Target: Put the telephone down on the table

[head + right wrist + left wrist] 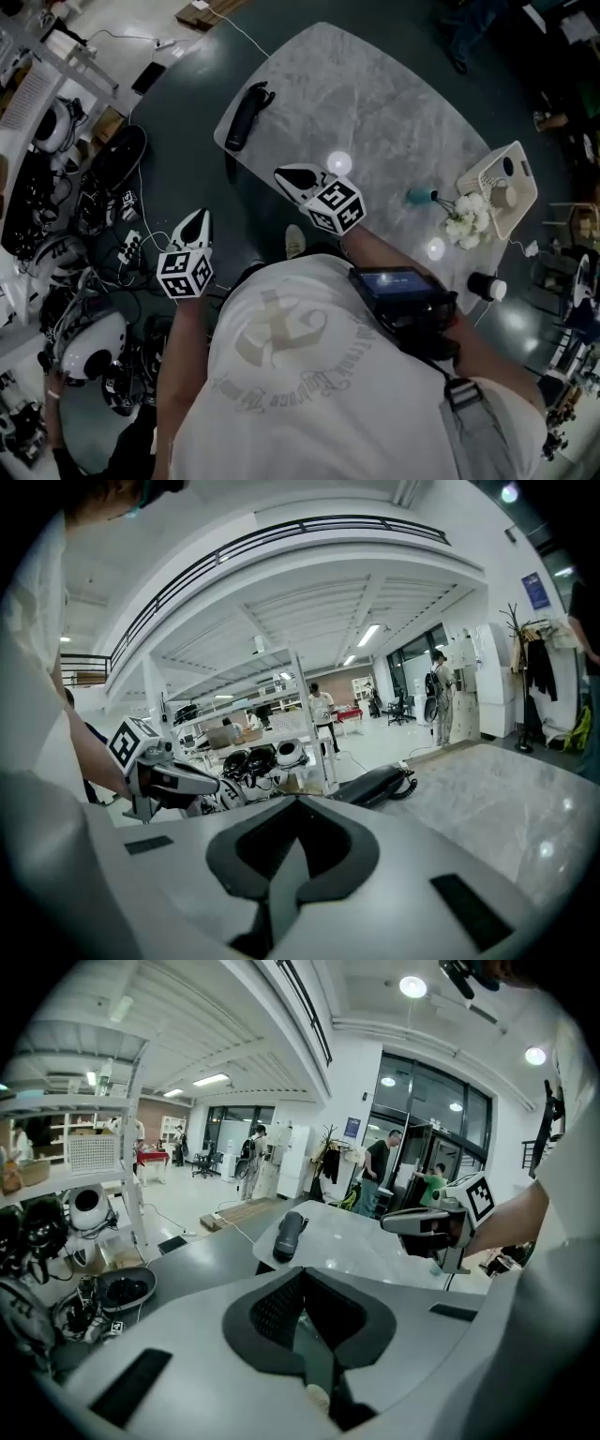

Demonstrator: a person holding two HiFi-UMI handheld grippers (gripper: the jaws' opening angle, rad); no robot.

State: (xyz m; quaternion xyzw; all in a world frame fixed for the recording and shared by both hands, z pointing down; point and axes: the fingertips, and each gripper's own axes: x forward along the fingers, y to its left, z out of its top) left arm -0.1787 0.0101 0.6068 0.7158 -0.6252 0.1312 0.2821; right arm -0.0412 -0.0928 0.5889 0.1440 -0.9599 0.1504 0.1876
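At the far left of the head view, helmets [89,349] and cables lie on the floor, well away from the job. Next comes my left claw [198,218], low in the frame and off the counter's [375,103] edge. Its own view shows the claw [304,1309] fully closed, pad against pad, with nothing between.

Up and to the right, the telephone [246,115] lies flat along the counter's upper-left edge, well apart from both claws. The left gripper view shows it [289,1235] at the near corner of the marble. The right gripper view shows it [375,785] with its coiled cord at one end.

My right claw [287,174] hangs over the near edge of the counter at mid-frame. It [292,850] is closed too, and empty.

Further right, a flower bunch [466,218] and a pale basket [511,192] stand at the counter's right side.

As I judge it, the put-down is done and only a clean retreat is left. The handset sits close to the rim, so a knock from the side could send it over. I would draw both claws back towards me, low and straight, and not sweep the left one across that corner. I would also keep clear of the coiled cord, since a snag there would drag the handset.
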